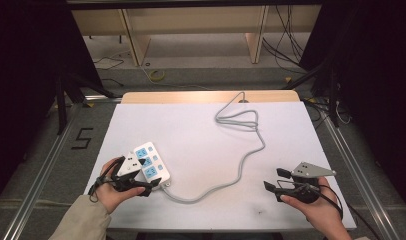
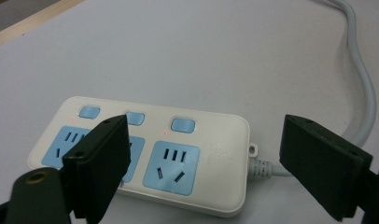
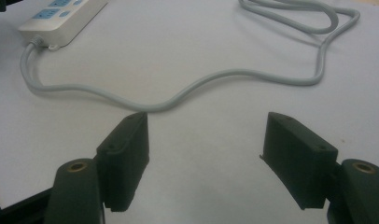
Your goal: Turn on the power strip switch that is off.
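Power strip (image 2: 145, 154) between spread jaws of left gripper (image 2: 201, 172)

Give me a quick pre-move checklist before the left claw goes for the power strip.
1. Left claw open wide enough for the power strip: cannot tell; the jaws stand apart with nothing between them.
2. Left claw lined up on the strip: ok; in the left gripper view it sits just beyond the jaws, one jaw covering the middle socket.
3. Strip lying flat on the white table: ok.
4. Grey cable free of both claws: ok; it snakes across the table, untouched.
5. Right claw out of the way: ok; open, empty, over bare table.
6. Switch lamps: cannot tell; faint red dots at most.
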Motion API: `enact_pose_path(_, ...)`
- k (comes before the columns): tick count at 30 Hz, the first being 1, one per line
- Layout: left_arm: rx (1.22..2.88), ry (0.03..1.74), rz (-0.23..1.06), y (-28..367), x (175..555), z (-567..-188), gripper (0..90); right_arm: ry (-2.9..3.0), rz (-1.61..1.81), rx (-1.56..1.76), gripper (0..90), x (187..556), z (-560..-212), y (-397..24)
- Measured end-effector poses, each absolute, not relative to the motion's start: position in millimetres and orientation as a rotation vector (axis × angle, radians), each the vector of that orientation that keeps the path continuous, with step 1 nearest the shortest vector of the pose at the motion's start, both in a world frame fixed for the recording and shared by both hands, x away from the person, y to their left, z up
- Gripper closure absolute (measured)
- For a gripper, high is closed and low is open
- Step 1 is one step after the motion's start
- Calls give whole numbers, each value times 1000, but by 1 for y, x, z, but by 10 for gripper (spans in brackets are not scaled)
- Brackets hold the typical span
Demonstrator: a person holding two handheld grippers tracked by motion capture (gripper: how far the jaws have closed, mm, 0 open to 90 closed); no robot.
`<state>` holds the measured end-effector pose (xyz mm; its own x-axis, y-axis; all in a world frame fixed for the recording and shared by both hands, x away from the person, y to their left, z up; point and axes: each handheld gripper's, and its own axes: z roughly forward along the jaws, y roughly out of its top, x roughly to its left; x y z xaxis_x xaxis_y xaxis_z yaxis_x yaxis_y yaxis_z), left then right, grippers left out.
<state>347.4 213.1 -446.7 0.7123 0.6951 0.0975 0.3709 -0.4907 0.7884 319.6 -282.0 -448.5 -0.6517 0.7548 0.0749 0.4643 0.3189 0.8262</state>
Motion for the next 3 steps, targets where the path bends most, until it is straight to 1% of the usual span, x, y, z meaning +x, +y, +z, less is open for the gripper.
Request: enact_pose_path(3, 2131, 804, 526, 213, 348, -447, 162, 2266, 1254, 1094, 318, 320, -449, -282)
